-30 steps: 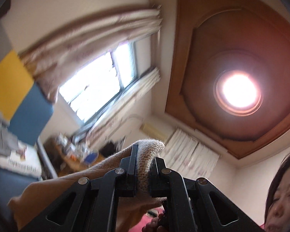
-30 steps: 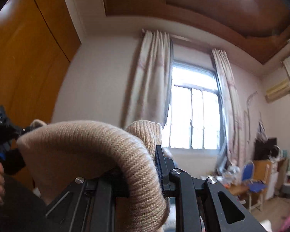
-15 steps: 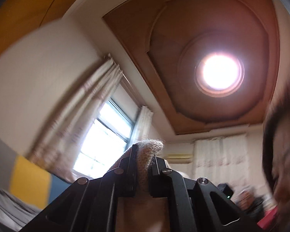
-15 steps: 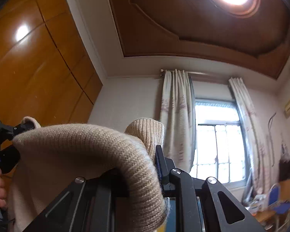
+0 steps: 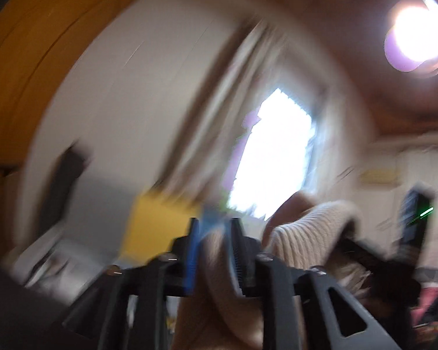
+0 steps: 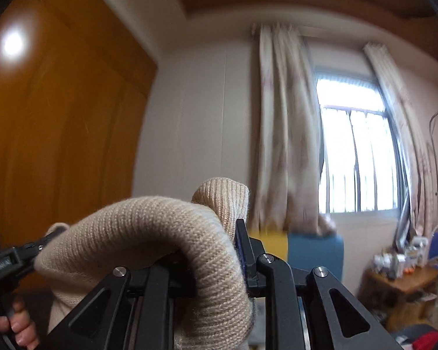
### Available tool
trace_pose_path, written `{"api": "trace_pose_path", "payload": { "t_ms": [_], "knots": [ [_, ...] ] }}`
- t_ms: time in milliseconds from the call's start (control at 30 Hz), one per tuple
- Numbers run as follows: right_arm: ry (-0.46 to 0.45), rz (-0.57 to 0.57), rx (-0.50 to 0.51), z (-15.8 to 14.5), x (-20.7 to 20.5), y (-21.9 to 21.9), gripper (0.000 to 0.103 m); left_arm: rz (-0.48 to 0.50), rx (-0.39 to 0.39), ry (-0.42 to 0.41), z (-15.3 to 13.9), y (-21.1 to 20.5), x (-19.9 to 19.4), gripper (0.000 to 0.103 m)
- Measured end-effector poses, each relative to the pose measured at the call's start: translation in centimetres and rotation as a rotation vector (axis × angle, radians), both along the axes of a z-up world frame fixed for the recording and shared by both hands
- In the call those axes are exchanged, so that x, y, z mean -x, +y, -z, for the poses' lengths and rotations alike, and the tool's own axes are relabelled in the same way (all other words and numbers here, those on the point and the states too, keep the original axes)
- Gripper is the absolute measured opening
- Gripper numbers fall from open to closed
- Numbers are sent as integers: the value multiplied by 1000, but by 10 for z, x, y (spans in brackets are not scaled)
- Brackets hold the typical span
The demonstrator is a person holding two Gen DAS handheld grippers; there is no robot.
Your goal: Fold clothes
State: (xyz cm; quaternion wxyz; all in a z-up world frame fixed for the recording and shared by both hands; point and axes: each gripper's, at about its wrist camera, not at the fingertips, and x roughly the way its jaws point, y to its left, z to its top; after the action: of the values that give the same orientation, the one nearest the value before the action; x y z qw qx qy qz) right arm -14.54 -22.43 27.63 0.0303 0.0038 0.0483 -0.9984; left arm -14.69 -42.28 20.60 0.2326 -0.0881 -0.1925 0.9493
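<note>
A beige knit sweater point(image 6: 149, 233) stretches between my two grippers. My right gripper point(image 6: 216, 227) points level; the knit drapes over its left finger and a ribbed cuff point(image 6: 222, 201) sticks up between the pads. Its jaws are opening slightly with the cloth still pinched. My left gripper point(image 5: 214, 227) is blurred and its jaws are opening. The sweater point(image 5: 312, 227) sits low and loose in that wider gap, below the fingertips. In the right wrist view a hand point(image 6: 11, 323) holds the left gripper point(image 6: 54, 232) at the sweater's far end.
An orange wooden wardrobe point(image 6: 58, 116) fills the left. Ahead are a white wall, pale curtains point(image 6: 283, 131) and a barred window point(image 6: 356, 160). Below it stands a yellow and blue panel point(image 6: 315, 250). A cluttered wooden table point(image 6: 403, 277) is at the right, and a ceiling lamp point(image 5: 417, 35) overhead.
Both views swung down from the ceiling toward the wall and window. The left jaws spread wider, and the knit that stuck up above their tips now sits lower. The right grip looks much the same.
</note>
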Motion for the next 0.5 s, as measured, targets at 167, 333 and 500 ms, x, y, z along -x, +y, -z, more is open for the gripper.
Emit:
{"api": "trace_pose_path", "payload": {
  "t_ms": [167,333,500],
  "knots": [
    [-448,22,-6,113,91,7,42,27,-94,-507,135,-6,64,23],
    [-641,-14,13,226,47,31,43,66,-82,-637,243,4,15,23],
    [-750,-8,88,284,-19,78,43,165,127,-622,286,54,-28,25]
  ]
}}
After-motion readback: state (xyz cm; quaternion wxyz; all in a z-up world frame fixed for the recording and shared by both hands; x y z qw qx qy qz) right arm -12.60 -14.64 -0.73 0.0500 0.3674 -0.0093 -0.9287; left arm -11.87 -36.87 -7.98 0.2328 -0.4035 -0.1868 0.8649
